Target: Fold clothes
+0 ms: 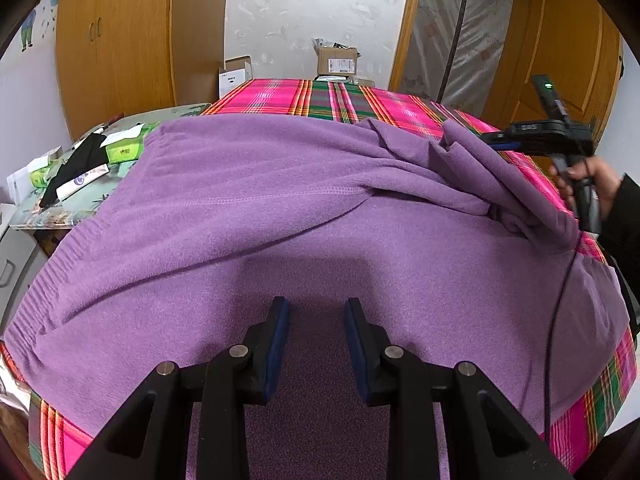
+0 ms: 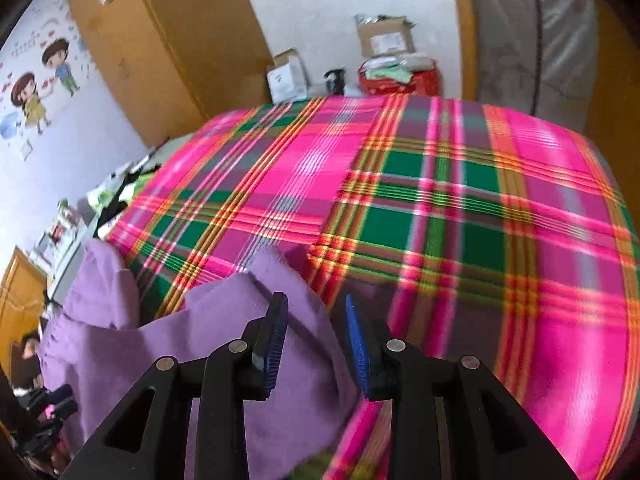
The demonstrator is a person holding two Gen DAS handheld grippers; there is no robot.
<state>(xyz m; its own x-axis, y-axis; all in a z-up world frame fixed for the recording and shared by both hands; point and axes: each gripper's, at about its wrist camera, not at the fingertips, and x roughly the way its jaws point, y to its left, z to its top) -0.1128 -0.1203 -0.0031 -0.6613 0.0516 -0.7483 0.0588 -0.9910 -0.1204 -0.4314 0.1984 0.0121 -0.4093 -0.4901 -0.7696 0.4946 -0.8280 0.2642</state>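
A purple fleece garment (image 1: pixel 248 216) lies spread across the near part of a bed with a pink and green plaid cover (image 2: pixel 460 208); its right side is bunched into a raised fold. The left gripper (image 1: pixel 318 312) hangs over the near middle of the garment with its jaws spread and nothing between them. The right gripper (image 2: pixel 316 308) is at the bunched right edge, jaws apart; purple cloth lies beside and below the left pad without being pinched. In the left wrist view a hand (image 1: pixel 592 184) holds that gripper at the bed's right edge, and a thin black cable (image 1: pixel 556 320) trails down over the garment there.

To the left of the bed a side table (image 1: pixel 80 204) carries green tissue packs (image 1: pixel 124 152) and a black cloth. Beyond the far edge stand cardboard boxes (image 1: pixel 338 60) and a wooden wardrobe (image 1: pixel 120 40). The far half of the plaid cover is bare and flat.
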